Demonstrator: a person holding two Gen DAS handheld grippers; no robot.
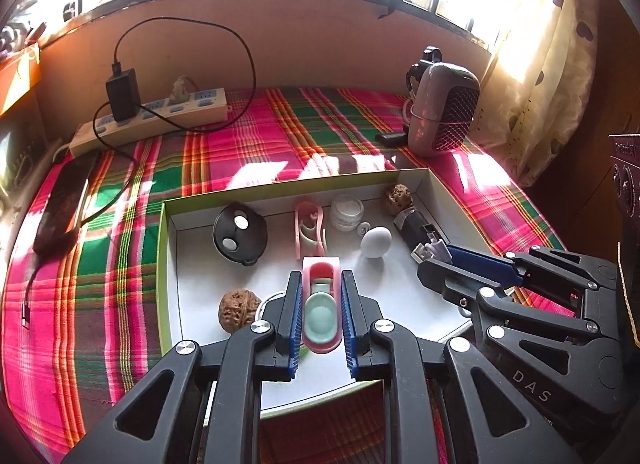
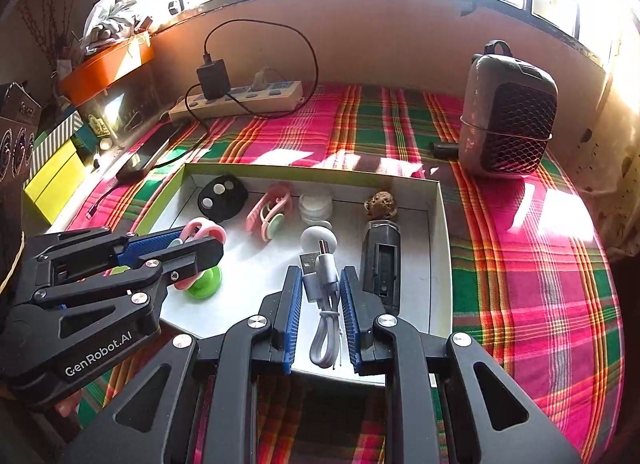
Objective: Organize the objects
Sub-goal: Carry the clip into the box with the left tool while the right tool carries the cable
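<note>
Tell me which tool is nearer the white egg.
Right. The right tool, gripping the white cable, sits just beside the white egg; the left tool, gripping a pink clip, is farther off.

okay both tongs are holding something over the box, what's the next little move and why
Probably lower the left tongs and set the pink clip on bare floor of the box near its twin. Both tongs are shut on items; the right tongs hold a white cable.

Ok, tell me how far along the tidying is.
Done: walnut, egg-shaped piece and small jar already lie in the box. In hand: left gripper clamps a pink clip; right gripper holds a white USB cable. Left: setting both down.
</note>
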